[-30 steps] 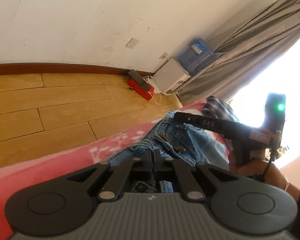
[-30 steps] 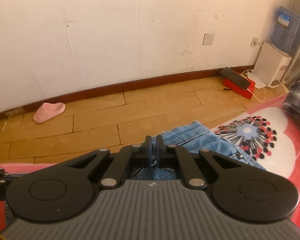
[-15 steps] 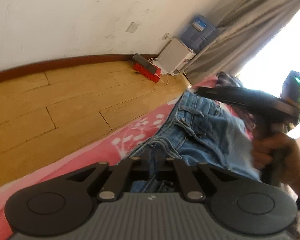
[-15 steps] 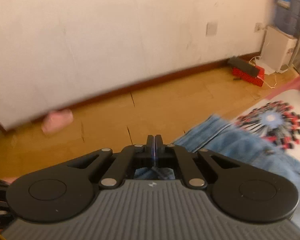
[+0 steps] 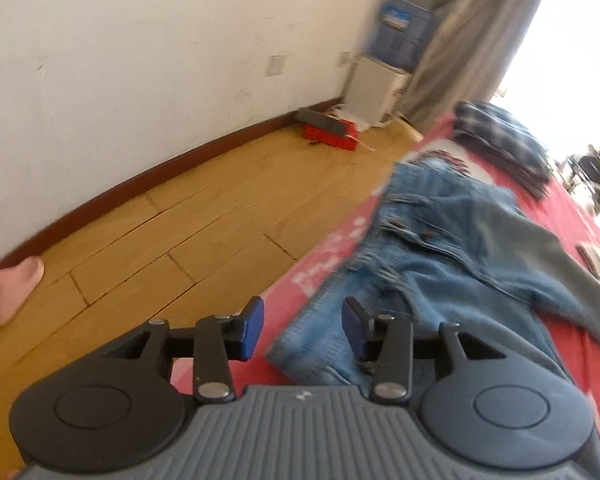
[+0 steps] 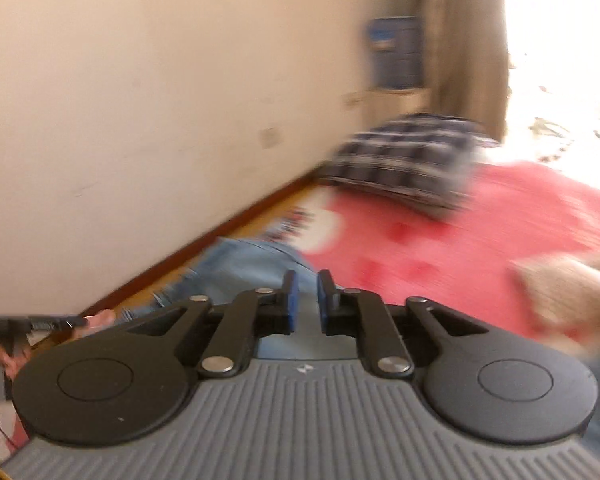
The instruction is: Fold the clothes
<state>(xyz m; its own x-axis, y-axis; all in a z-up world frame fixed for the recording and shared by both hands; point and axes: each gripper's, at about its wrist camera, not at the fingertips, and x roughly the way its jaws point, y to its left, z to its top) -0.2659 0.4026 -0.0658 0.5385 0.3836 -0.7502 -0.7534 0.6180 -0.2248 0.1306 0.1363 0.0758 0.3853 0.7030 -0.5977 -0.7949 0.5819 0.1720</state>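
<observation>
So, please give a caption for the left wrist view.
Left gripper open above folded jeans on a red blanket, its jaws just opened.

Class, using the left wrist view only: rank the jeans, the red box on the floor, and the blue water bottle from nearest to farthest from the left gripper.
1. Jeans: on the red blanket, their hem right at the left gripper, whose jaws have just been opening and grip nothing.
2. Red box: on the wooden floor by the baseboard.
3. Blue water bottle: atop the white dispenser in the corner.
</observation>
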